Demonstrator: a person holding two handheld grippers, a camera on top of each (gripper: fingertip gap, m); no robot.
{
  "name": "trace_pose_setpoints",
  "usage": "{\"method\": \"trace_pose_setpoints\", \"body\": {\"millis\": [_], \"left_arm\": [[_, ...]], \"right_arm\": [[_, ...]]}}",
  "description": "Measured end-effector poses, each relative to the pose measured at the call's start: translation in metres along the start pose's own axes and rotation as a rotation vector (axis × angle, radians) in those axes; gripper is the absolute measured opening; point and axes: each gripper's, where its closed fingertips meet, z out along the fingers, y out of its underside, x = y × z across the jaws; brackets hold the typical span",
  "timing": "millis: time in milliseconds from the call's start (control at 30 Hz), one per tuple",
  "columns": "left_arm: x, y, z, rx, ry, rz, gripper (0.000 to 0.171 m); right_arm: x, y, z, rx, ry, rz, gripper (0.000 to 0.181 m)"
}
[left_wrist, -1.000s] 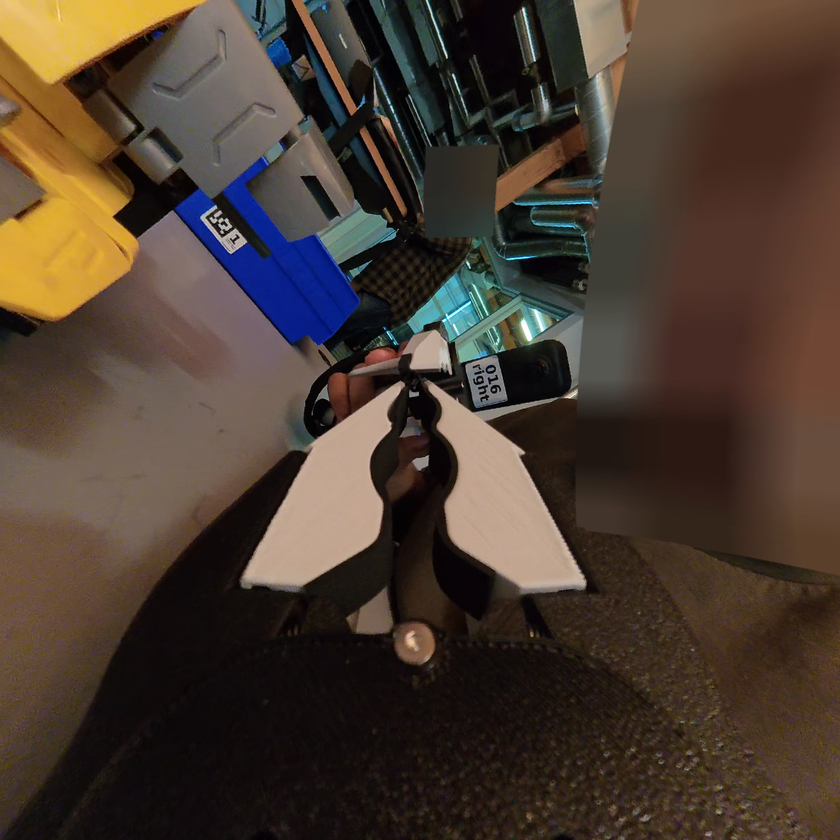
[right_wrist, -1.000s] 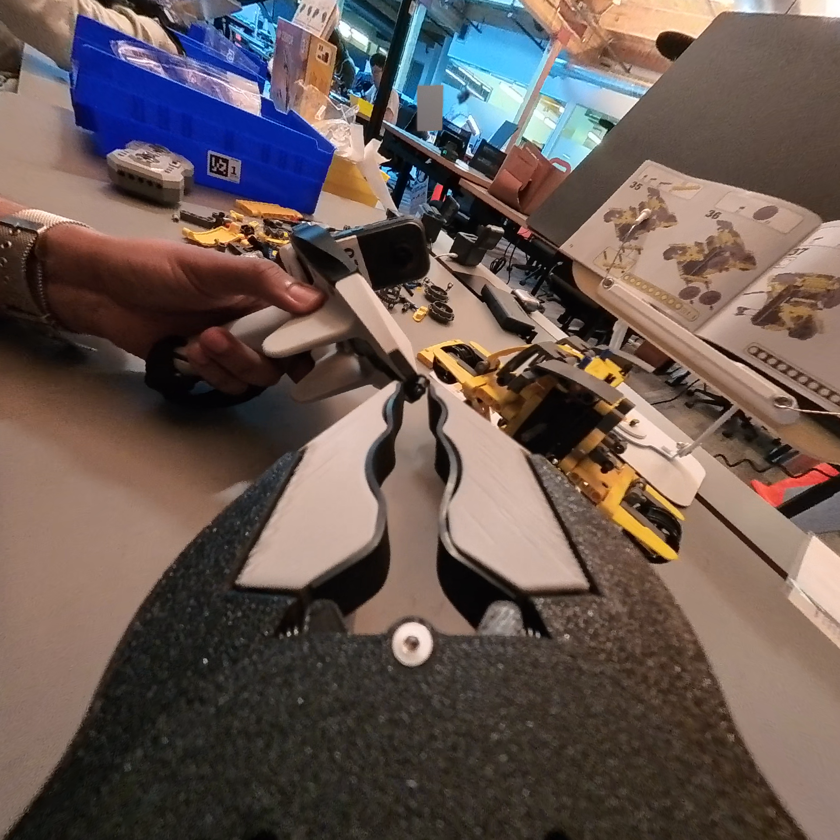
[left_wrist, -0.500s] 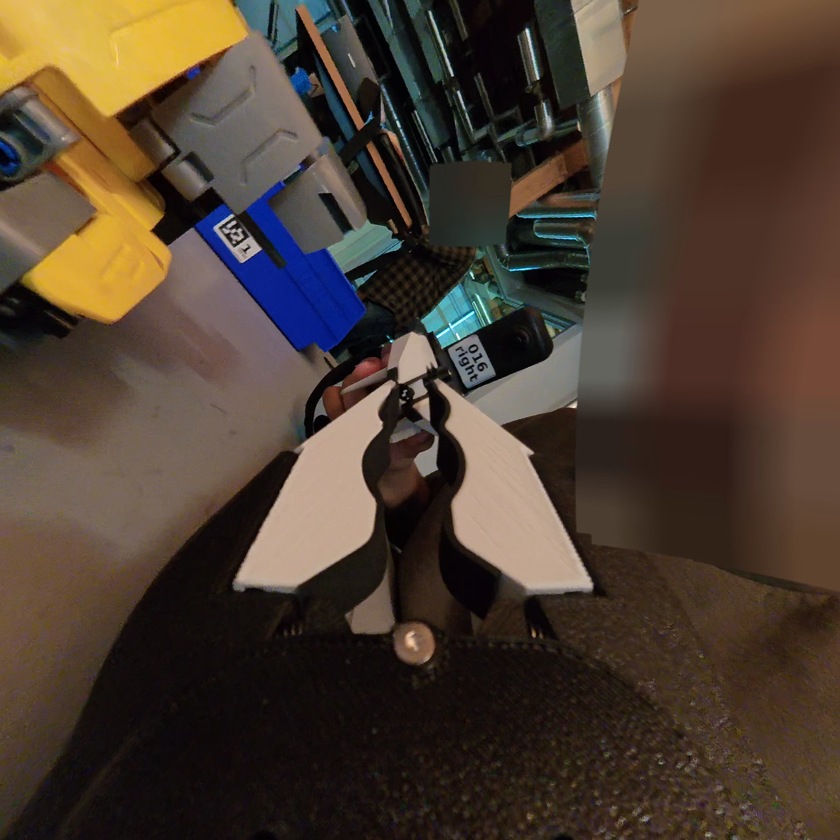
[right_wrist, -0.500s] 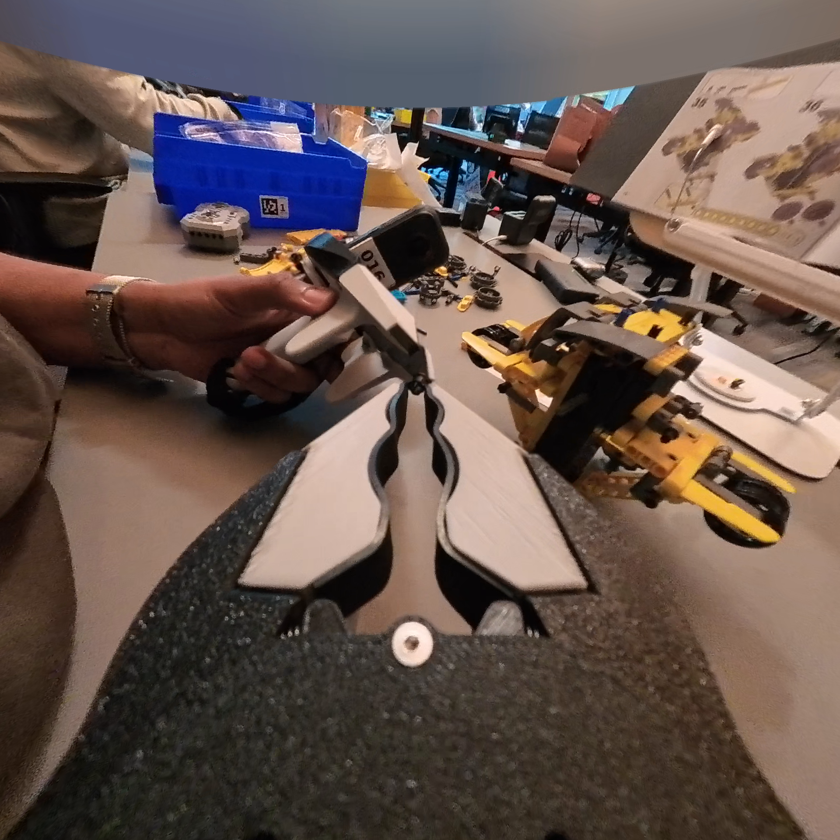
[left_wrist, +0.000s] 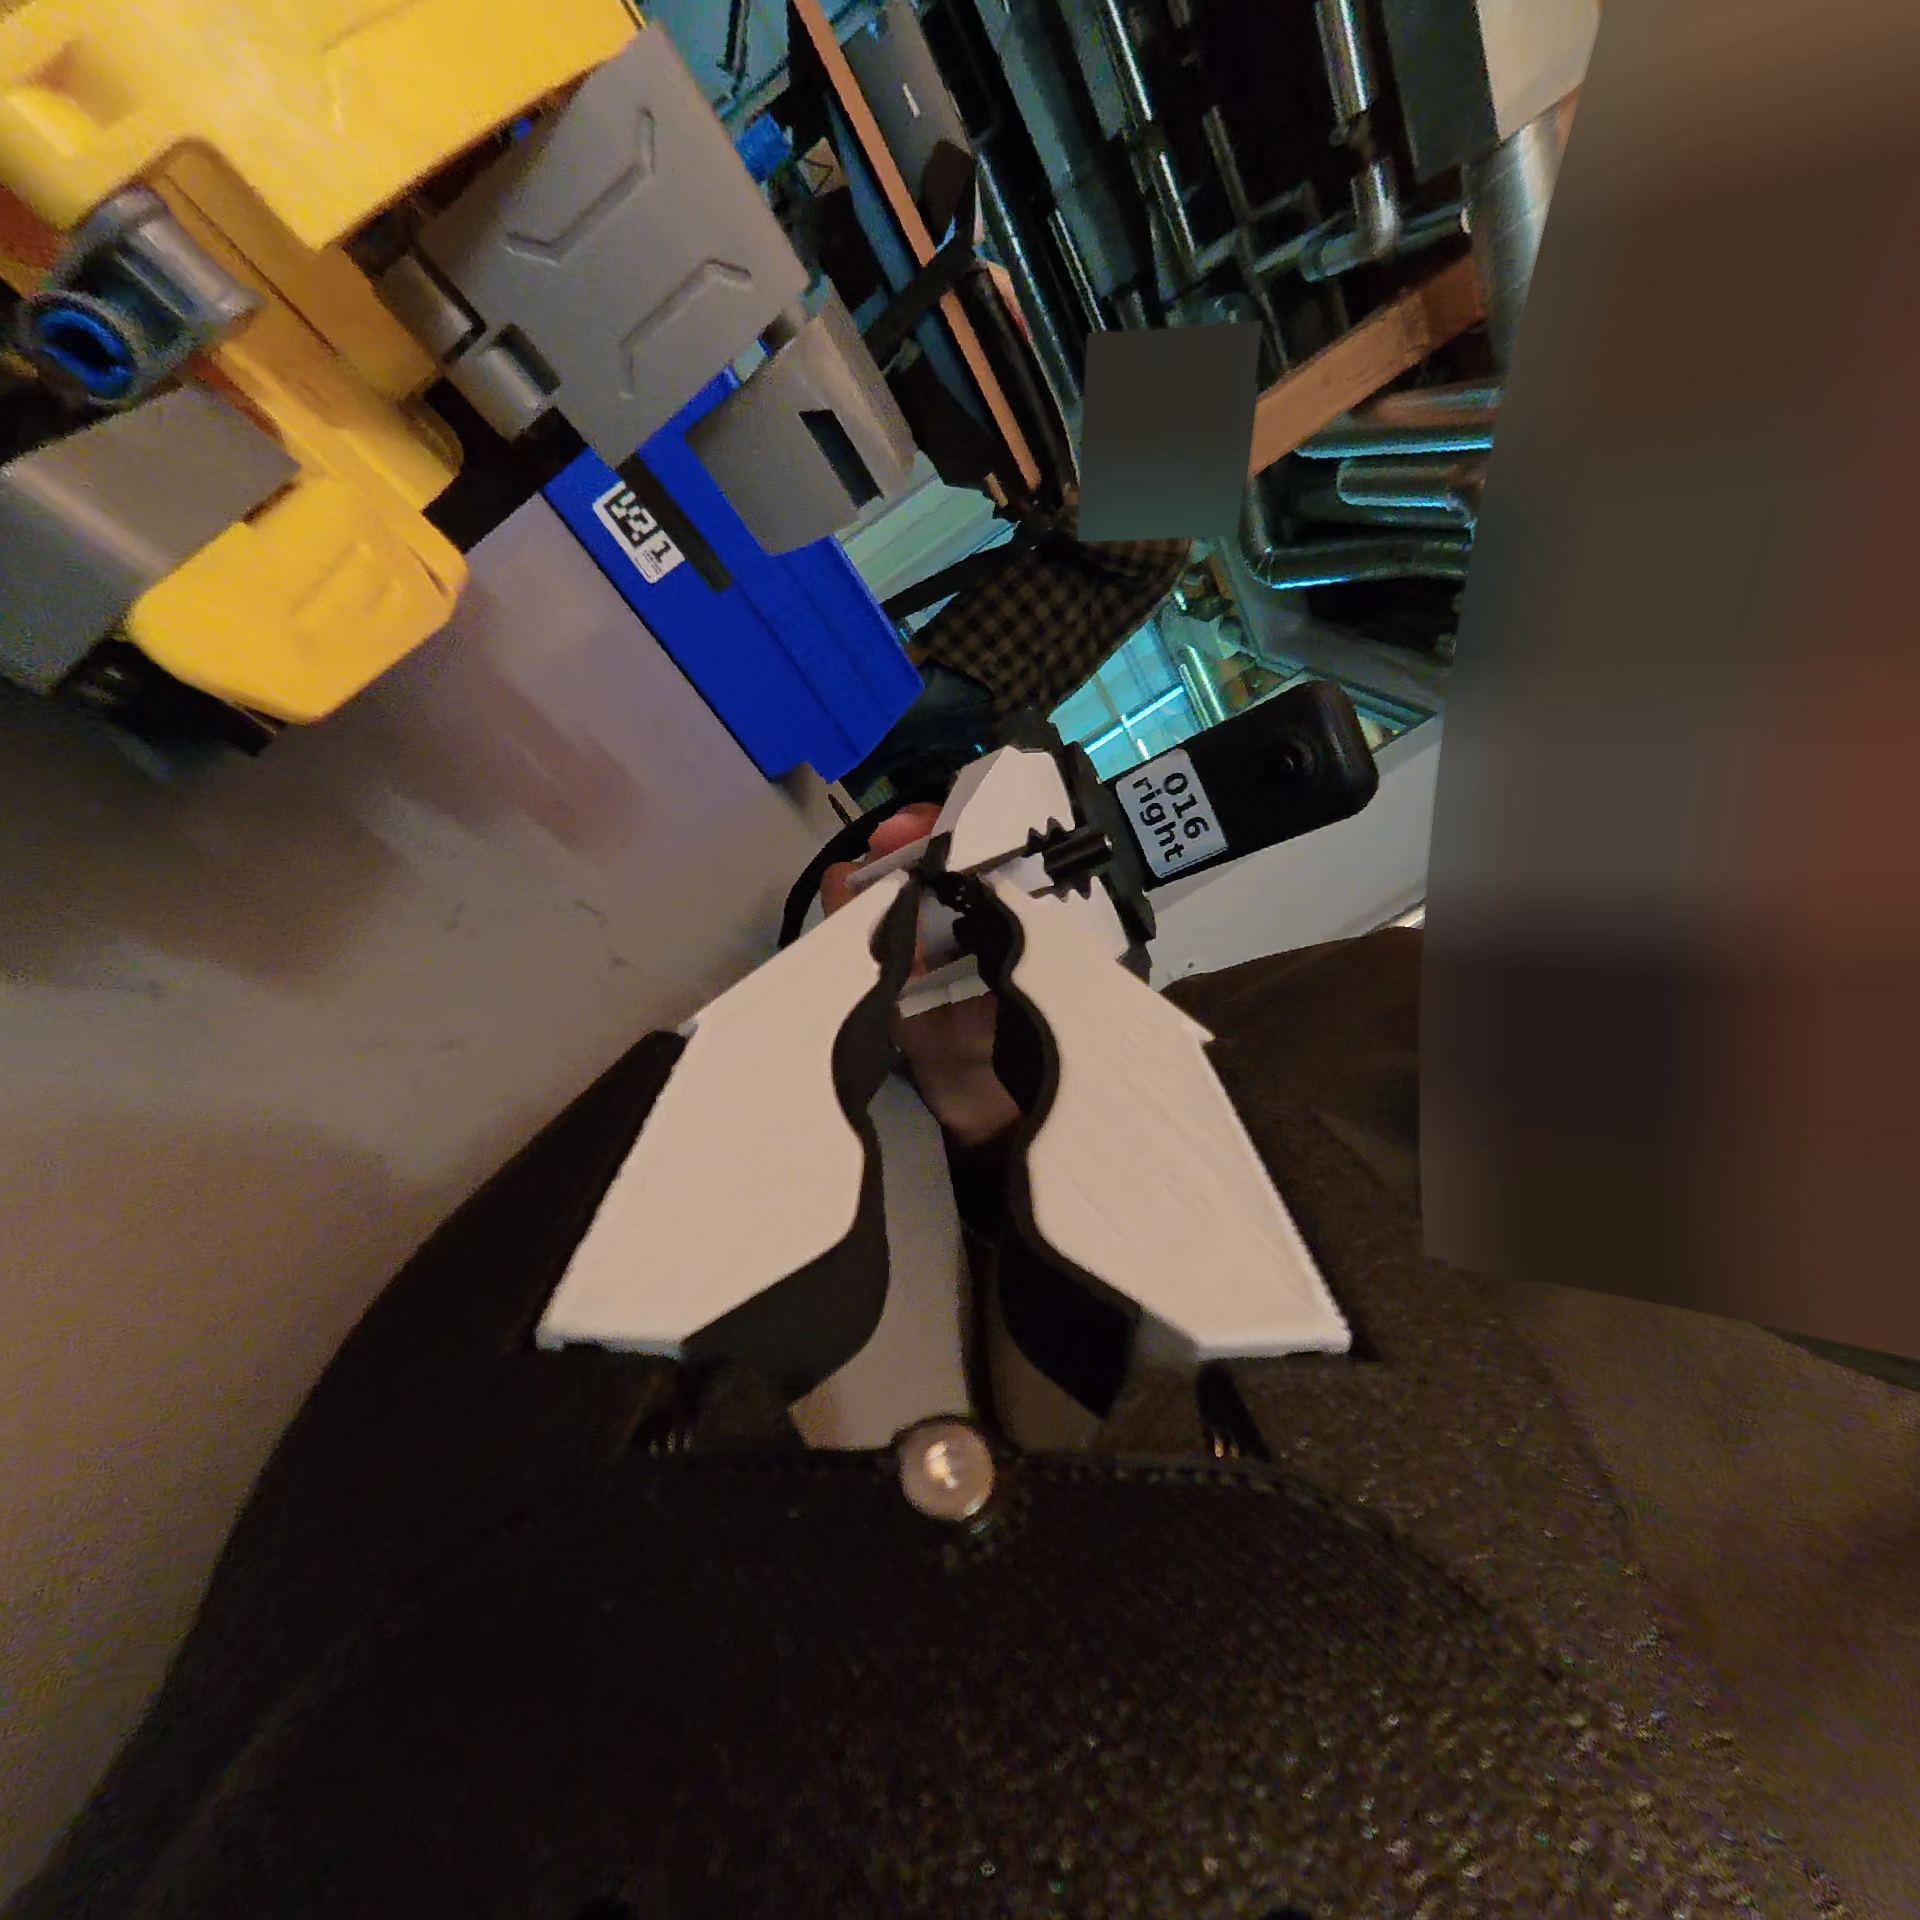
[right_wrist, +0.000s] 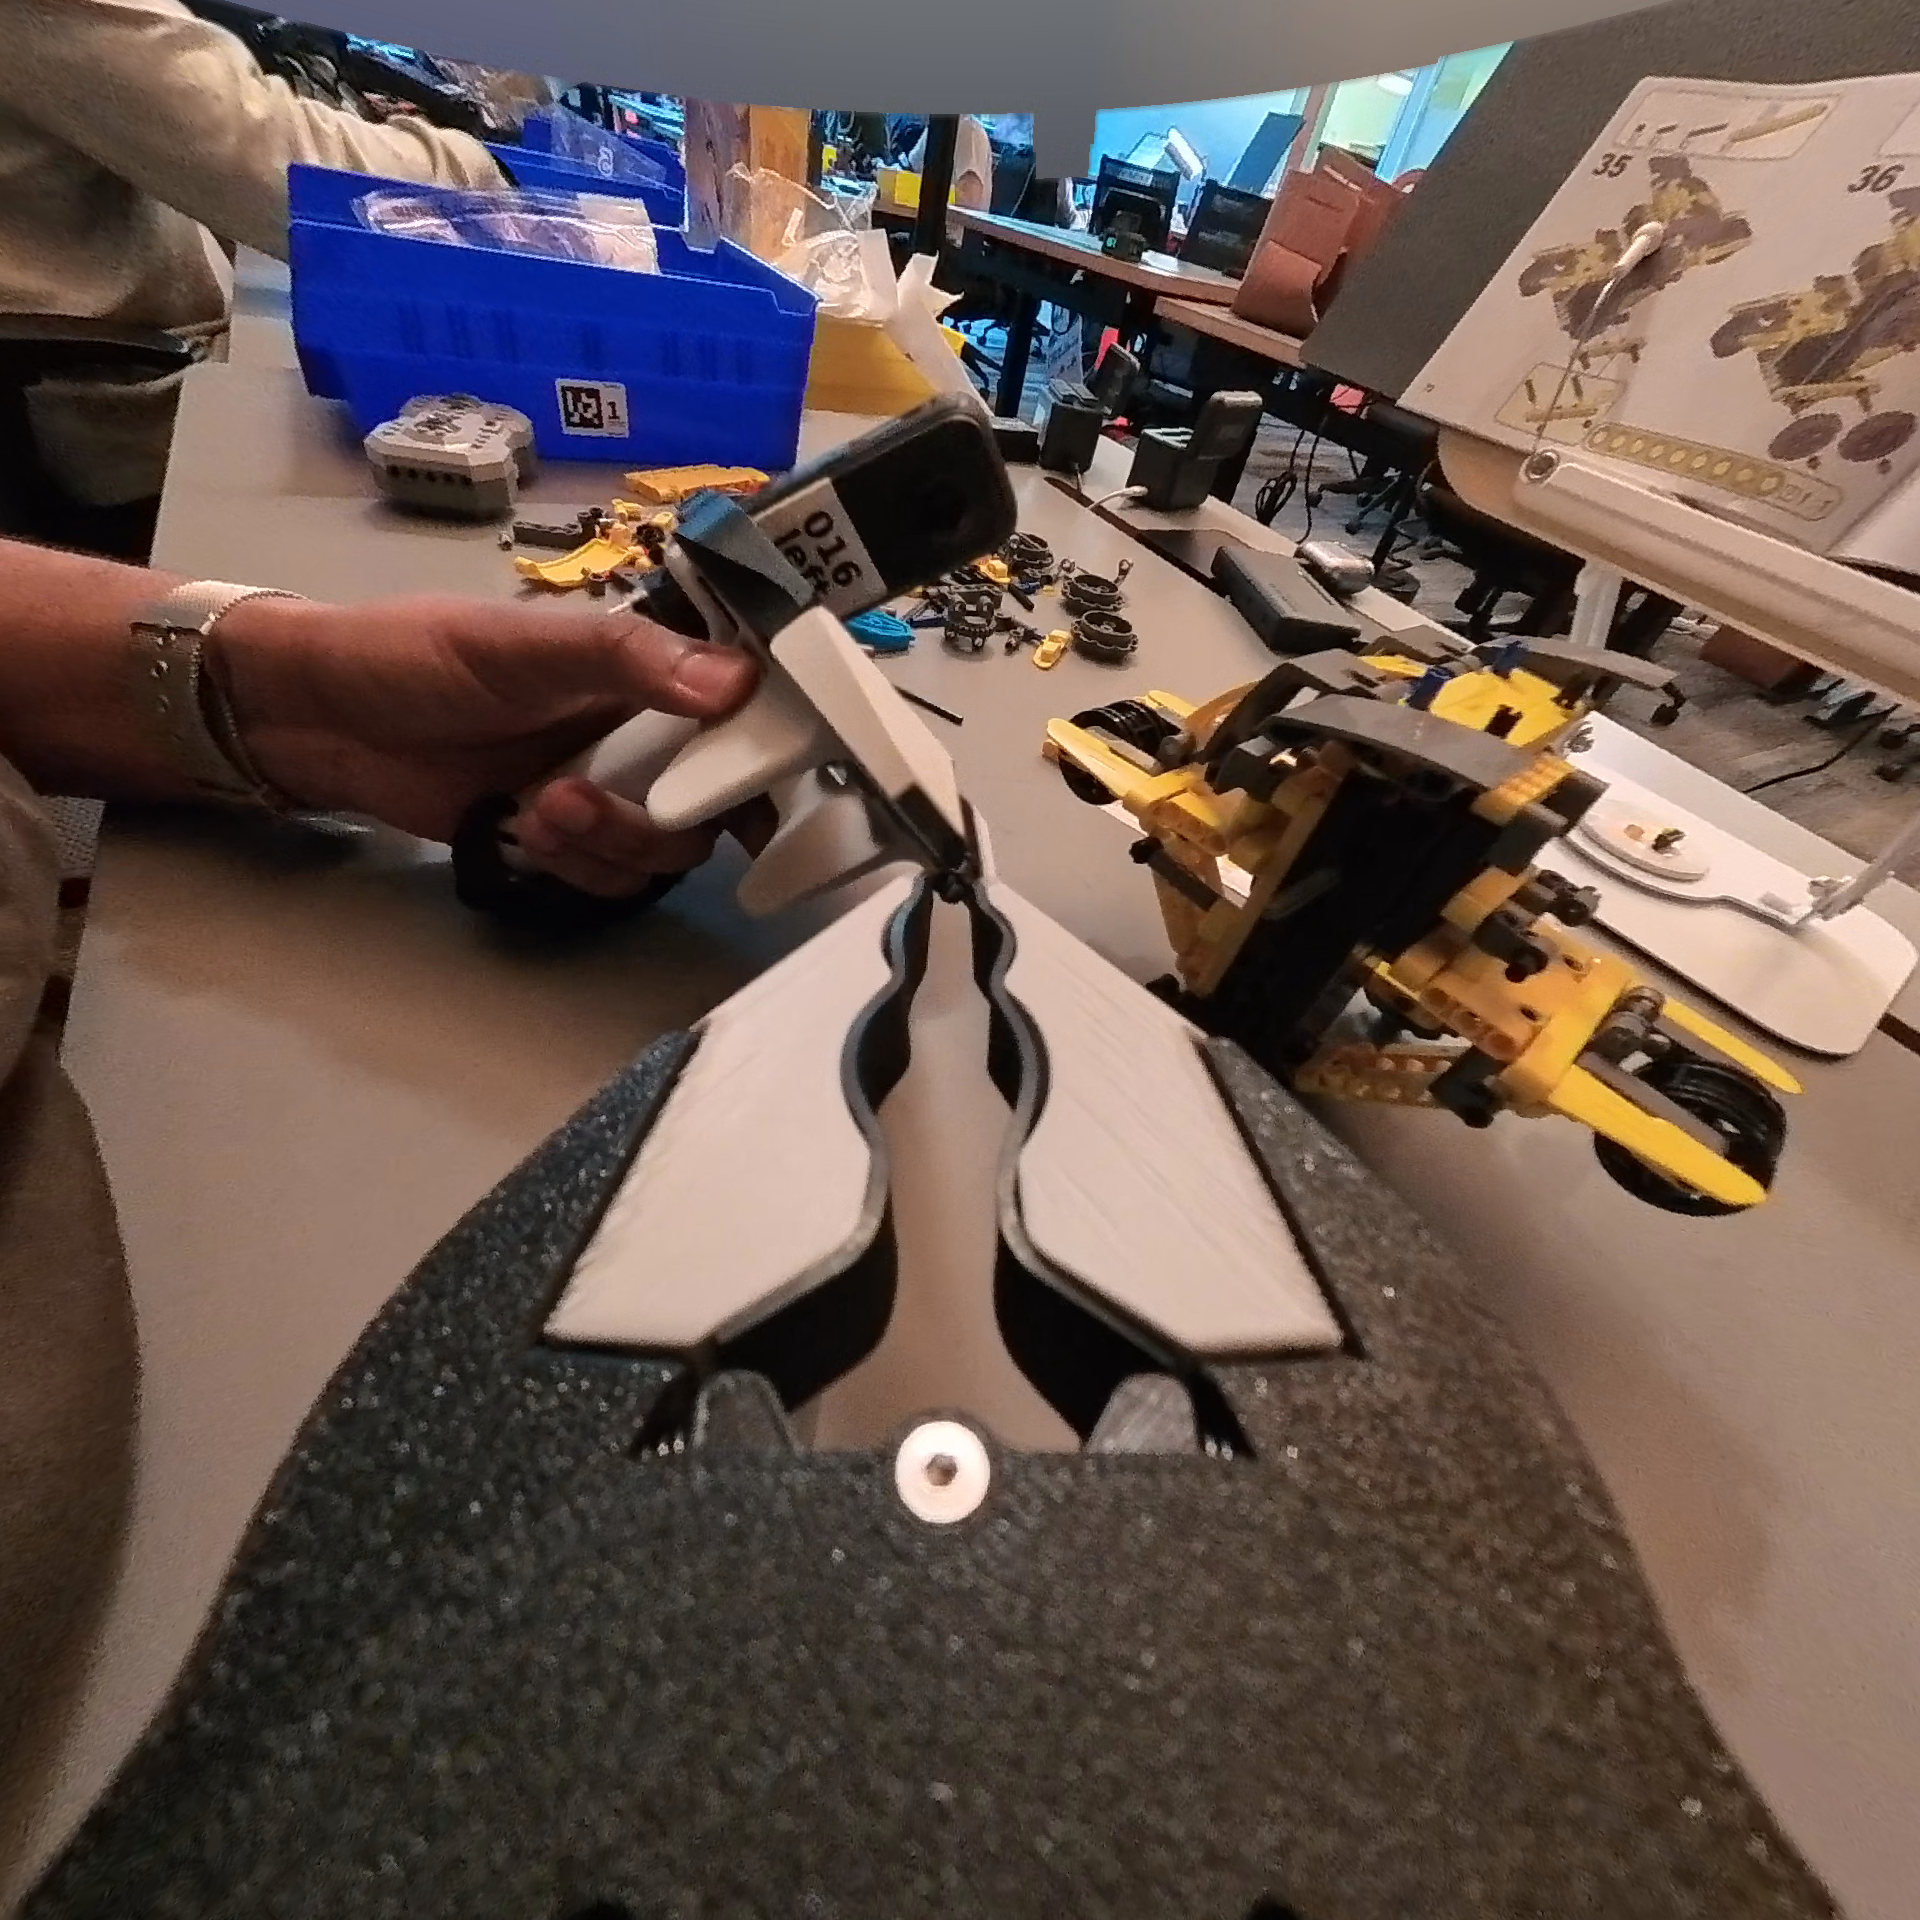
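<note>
My left gripper (left_wrist: 940, 888) and right gripper (right_wrist: 951, 885) meet tip to tip above the grey table (right_wrist: 312, 1039). Both are shut on a small black part (right_wrist: 948, 881) pinched between them; it also shows in the left wrist view (left_wrist: 948, 891). A hand (right_wrist: 468, 707) holds the left gripper, seen from the right wrist view. A yellow and black brick-built vehicle (right_wrist: 1403, 883) stands on the table just right of the tips. It fills the upper left of the left wrist view (left_wrist: 260, 416).
A blue bin (right_wrist: 540, 343) stands at the back left, with a grey block (right_wrist: 447, 457) in front of it. Loose small parts (right_wrist: 987, 613) lie mid-table. An open instruction booklet (right_wrist: 1714, 312) rests on a white stand (right_wrist: 1766, 966) at the right. Both grippers' tips are close together, under 4 cm apart.
Both grippers stay tip to tip and shut. The right wrist view has swung and tilted down, so the vehicle and left gripper look nearer. The vehicle has slid further into the left wrist view.
</note>
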Motion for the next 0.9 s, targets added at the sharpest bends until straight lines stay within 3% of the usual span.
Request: {"method": "trace_pose_setpoints", "body": {"millis": [567, 900], "left_arm": [[-0.0035, -0.0018, -0.0026, 0.015, -0.014, -0.011, 0.004], [-0.0042, -0.0009, -0.0011, 0.008, -0.039, 0.019, 0.004]], "right_arm": [[0.0015, 0.0057, 0.0040, -0.047, 0.073, -0.145, 0.011], [0.0031, 0.0000, 0.0011, -0.016, 0.071, -0.117, 0.006]]}}
